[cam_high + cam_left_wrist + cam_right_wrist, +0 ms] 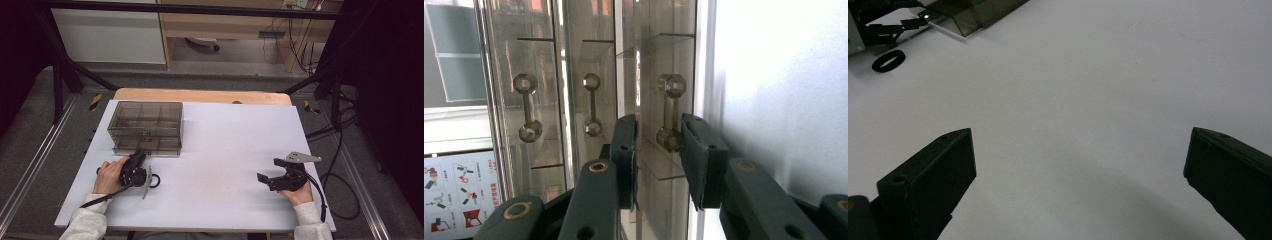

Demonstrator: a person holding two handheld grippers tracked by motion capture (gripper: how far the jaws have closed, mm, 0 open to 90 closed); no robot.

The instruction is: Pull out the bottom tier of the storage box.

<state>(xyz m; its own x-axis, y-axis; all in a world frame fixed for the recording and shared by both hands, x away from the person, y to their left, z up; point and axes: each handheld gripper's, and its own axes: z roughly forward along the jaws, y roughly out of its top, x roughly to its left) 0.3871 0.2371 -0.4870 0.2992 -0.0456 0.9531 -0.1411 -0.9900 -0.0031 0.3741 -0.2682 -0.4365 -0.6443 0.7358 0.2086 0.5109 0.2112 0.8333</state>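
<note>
My left tool (658,150) brackets a drawer handle (670,112), jaws slightly apart from it; right tool (1080,170) gapes wide, empty.

**Both hands low, one gripper turned on its side**

The left hand (107,176) rests low at the near left, its light sleeve (87,222) coming in from the bottom edge. The left gripper (659,142) lies rolled on its side and points away from the person, jaws partly apart, pads not pressing on anything. The right hand (299,192) holds the right gripper (267,170) pointing leftward, level; in the right gripper view its jaws stand wide apart.
</note>
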